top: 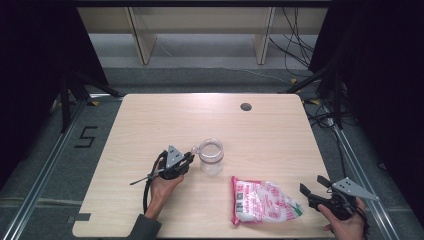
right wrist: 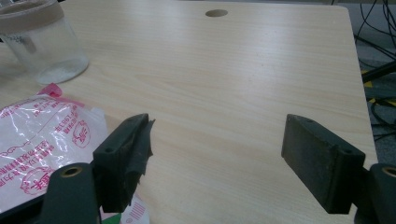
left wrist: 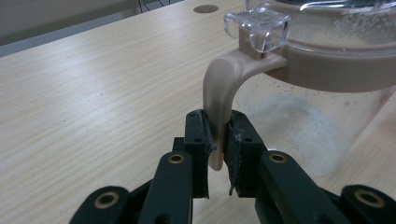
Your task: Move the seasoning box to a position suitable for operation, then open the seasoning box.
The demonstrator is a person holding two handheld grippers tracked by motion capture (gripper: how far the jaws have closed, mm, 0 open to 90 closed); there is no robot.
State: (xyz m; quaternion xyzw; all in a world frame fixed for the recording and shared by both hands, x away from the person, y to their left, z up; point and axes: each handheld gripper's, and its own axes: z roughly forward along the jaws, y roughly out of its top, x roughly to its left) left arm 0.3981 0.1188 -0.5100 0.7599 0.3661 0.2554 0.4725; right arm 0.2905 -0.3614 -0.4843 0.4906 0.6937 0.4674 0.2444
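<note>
Jar (top: 211, 156) handle first: your left gripper (left wrist: 217, 140) has its jaws pinched on the beige handle (left wrist: 219, 88) that curves down from the jar's collar, and the clear jar stands upright near the middle of the tabletop (top: 165, 115), a little toward your edge. Keep that pinch square on the handle and hold the jar steady on the wood rather than twisting, since the handle is thin and could slip sideways between the pads. Your right gripper (right wrist: 217, 154) hangs with its jaws spread wide and nothing between them, near the tabletop's right front corner, just beside the bag (top: 262, 201) lying flat by the front edge. Judging by this, the bag is the next thing to take. From the left gripper view you can check the pad contact and the clear lid tab (left wrist: 257, 28); from the high view you get the gap between jar and bag
</note>
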